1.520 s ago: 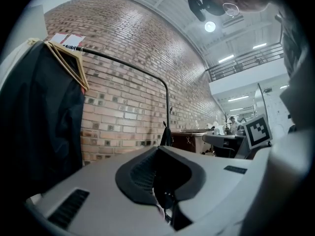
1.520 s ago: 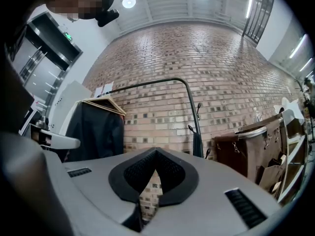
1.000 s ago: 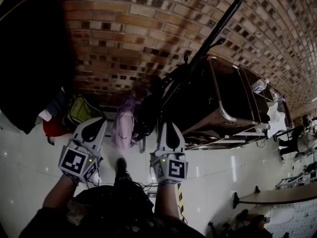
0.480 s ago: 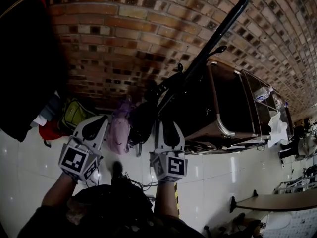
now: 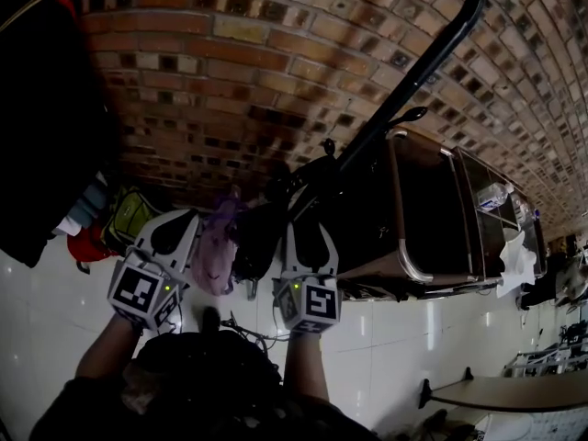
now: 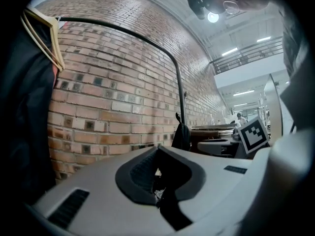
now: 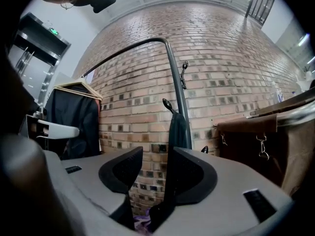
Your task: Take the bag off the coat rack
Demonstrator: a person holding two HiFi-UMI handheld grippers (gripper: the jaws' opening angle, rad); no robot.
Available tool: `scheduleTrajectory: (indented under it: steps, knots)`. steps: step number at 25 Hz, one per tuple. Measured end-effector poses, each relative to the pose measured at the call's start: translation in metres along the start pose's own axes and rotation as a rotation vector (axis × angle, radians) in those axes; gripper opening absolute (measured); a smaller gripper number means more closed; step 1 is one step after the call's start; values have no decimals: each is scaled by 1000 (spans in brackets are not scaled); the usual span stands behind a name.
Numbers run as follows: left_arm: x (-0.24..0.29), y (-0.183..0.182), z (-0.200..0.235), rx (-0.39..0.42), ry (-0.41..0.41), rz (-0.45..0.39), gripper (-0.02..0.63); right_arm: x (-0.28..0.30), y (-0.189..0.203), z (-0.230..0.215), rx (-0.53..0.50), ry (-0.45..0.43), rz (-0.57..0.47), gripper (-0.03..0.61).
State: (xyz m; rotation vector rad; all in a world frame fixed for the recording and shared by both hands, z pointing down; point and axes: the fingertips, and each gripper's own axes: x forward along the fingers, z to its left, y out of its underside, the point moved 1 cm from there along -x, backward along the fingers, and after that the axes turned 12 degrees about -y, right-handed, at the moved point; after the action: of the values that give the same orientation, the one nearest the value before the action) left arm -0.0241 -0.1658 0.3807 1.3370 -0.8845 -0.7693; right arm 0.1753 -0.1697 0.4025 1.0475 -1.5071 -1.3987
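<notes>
While the left tool [image 6: 157,148] is closed at its tips and empty, the right tool [image 7: 158,150] stands partly open, gripping nothing. Straight beyond the right tool's gap, a black bag [image 7: 179,127] hangs on the rack [image 7: 172,68], with a brick wall [image 5: 257,53] behind.

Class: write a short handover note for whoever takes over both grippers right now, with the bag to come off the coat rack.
Left gripper: jaws together, empty.
Right gripper: jaws apart, empty, aimed at the dark bag.
The dark bag hangs from a hook on the coat rack by the brick wall, and neither gripper touches it. A pinkish bag sits lower beside it; whether it is hooked is unclear.
Done: approach only.
Left: probably close in, grip the dark bag, lift it off the hook.
</notes>
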Motion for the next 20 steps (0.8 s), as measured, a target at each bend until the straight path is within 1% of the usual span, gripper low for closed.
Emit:
scheduleTrajectory:
  steps: [4,7,10,13,16,20]
  knots:
    - [27,-2,-8,17,-1,-13,34,15,9,-20,35,-8,30,214]
    - [38,-9,-13,16,5,-26,34,26,11,-32,31,-18,25,249]
    - [43,-15,-14,10,6,-35,34,40,10,-39,31,-26,33,265]
    - [47,-14,-11,16,-1,-27,34,51,8,-49,7,-18,37,265]
    - [51,-11,-10,13,-4,-7,34,57,8,-58,10,-5,42,265]
    - [60,-15,-9,16,-2,-15,34,66,12,-59,12,-16,71,266]
